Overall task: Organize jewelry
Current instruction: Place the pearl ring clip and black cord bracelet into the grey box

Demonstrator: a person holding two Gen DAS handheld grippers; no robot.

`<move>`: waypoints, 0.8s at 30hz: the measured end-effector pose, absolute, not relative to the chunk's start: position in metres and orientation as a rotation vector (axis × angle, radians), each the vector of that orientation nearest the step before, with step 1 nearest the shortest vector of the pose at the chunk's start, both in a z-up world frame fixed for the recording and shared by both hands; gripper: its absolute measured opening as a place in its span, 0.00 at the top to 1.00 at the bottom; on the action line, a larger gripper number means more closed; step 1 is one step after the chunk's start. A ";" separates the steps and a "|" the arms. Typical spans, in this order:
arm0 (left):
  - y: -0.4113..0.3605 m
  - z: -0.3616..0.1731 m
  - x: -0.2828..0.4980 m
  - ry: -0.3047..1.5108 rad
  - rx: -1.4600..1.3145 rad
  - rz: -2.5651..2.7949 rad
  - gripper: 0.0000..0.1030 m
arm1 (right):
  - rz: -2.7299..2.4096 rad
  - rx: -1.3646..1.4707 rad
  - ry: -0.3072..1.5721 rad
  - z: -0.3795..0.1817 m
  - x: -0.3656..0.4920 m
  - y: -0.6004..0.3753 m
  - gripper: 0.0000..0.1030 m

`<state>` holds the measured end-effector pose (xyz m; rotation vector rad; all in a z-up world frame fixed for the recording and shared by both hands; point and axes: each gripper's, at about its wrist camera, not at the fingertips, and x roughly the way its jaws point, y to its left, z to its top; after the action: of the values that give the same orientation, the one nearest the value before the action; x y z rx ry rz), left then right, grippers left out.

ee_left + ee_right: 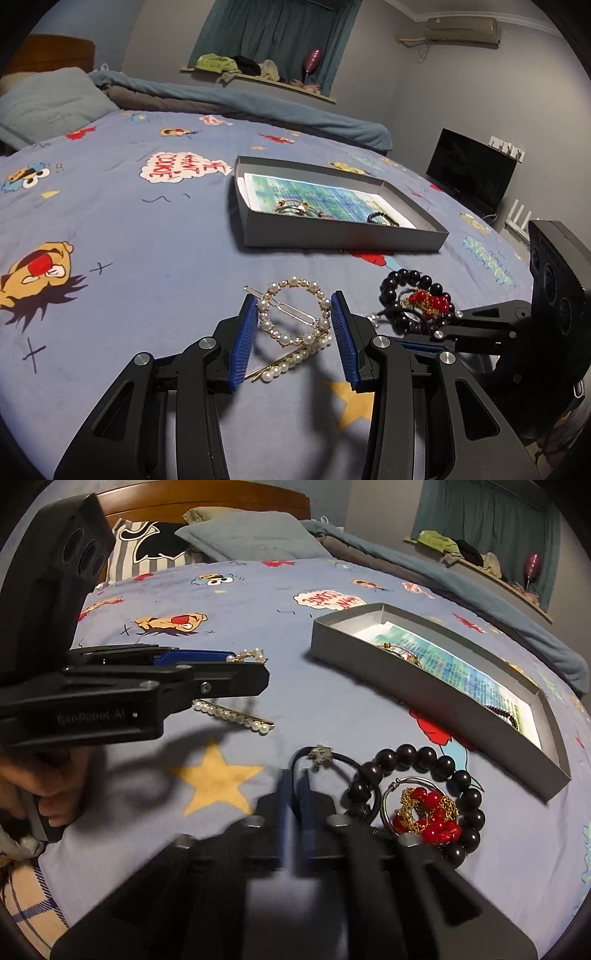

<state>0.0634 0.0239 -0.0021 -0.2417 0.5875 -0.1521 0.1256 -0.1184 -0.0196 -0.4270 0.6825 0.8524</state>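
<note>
Straddling the round pearl hair clip (293, 312), the left gripper (294, 332) has its blue-padded jaws spread wide, one pad on each side of the ring; whether they touch the pearls I cannot tell, and nothing is pinched between them. This clip is a gold hoop set with white pearls, crossed by a thin gold pin. Just nearer the camera than it lies a straight pearl bar clip (291, 362), a single row of pearls on a gold stem. To the right of the round clip sits a dark bead bracelet (406, 284) around a red-and-gold beaded piece (430, 301). Beyond the round clip rests a grey box (332, 236) on the blue cartoon bedspread (129, 229), holding two pieces on printed paper.

From the right wrist, the right gripper (294, 805) is blurred, its blue pads nearly together around the cord of a black hair tie (340, 758) with a small metal charm. Right of that tie lie the one dark bead bracelet (436, 760), a silver ring (386, 805) and the red beads (439, 821). Left of the tie sits the bar clip (236, 716), under the left gripper (243, 661).
</note>
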 end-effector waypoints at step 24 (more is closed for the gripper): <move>0.013 0.065 0.119 0.513 -0.122 -0.167 0.59 | 0.853 0.071 0.496 0.103 0.223 -0.234 0.97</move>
<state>0.1188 0.0134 0.0655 -0.1218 0.5128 -0.1671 0.2225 -0.2345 0.1033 0.0710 0.4961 0.8534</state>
